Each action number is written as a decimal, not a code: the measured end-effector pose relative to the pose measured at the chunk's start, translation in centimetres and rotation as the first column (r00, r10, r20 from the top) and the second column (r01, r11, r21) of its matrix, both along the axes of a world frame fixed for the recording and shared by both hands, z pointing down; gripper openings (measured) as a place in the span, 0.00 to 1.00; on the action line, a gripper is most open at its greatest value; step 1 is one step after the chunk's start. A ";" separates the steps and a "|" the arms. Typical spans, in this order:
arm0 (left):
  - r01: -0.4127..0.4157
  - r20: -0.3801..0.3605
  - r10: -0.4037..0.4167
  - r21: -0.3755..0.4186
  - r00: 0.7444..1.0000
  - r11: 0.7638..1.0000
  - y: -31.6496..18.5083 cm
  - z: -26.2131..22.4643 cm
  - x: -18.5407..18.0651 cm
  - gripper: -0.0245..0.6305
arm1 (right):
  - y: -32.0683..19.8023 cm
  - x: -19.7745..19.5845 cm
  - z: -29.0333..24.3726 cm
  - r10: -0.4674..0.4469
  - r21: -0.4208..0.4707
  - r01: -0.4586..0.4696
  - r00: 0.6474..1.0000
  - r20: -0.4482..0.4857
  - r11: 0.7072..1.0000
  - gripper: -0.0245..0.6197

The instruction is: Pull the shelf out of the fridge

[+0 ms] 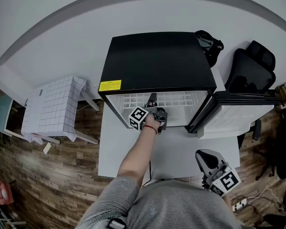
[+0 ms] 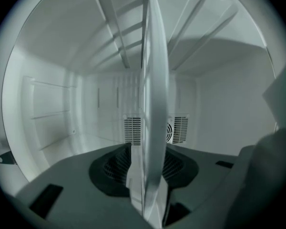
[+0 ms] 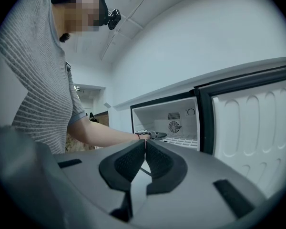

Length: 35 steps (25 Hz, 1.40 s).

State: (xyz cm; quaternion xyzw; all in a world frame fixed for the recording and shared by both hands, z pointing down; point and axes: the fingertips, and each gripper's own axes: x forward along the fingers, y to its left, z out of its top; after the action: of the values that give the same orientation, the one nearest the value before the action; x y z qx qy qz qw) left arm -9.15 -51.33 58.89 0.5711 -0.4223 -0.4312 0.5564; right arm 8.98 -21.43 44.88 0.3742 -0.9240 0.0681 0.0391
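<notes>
White wire shelf [image 1: 174, 100] front, clamped in left tongs [image 2: 150, 173]; looked to need a slow, level pull toward 6 o'clock. Saw right tongs [image 1: 206, 159] closed, empty, 4 o'clock.

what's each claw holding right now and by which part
The left claw grips the white shelf by its front edge, inside the fridge. The right claw is shut on nothing.
</notes>
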 end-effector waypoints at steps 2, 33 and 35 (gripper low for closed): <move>0.006 -0.002 -0.006 -0.006 1.000 1.000 -0.2 0.2 -0.2 0.26 | -0.1 -0.1 -0.2 -0.002 0.003 0.002 1.000 0.003 1.000 0.06; 0.140 -0.030 -0.140 0.012 0.990 0.990 -0.6 -0.2 -0.4 0.09 | 1.0 -0.5 0.0 0.000 -0.018 0.001 1.000 0.014 1.000 0.06; 0.137 -0.033 -0.136 0.015 0.990 0.990 -0.6 -0.2 -0.3 0.09 | 1.1 -0.4 0.0 0.000 -0.017 0.000 1.000 0.014 1.000 0.06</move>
State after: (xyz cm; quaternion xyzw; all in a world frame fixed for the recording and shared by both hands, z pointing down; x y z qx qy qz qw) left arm -9.47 -51.98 58.72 0.5387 -0.4479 -0.4808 0.5273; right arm 8.53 -20.36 44.92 0.3735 -0.9236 0.0785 0.0357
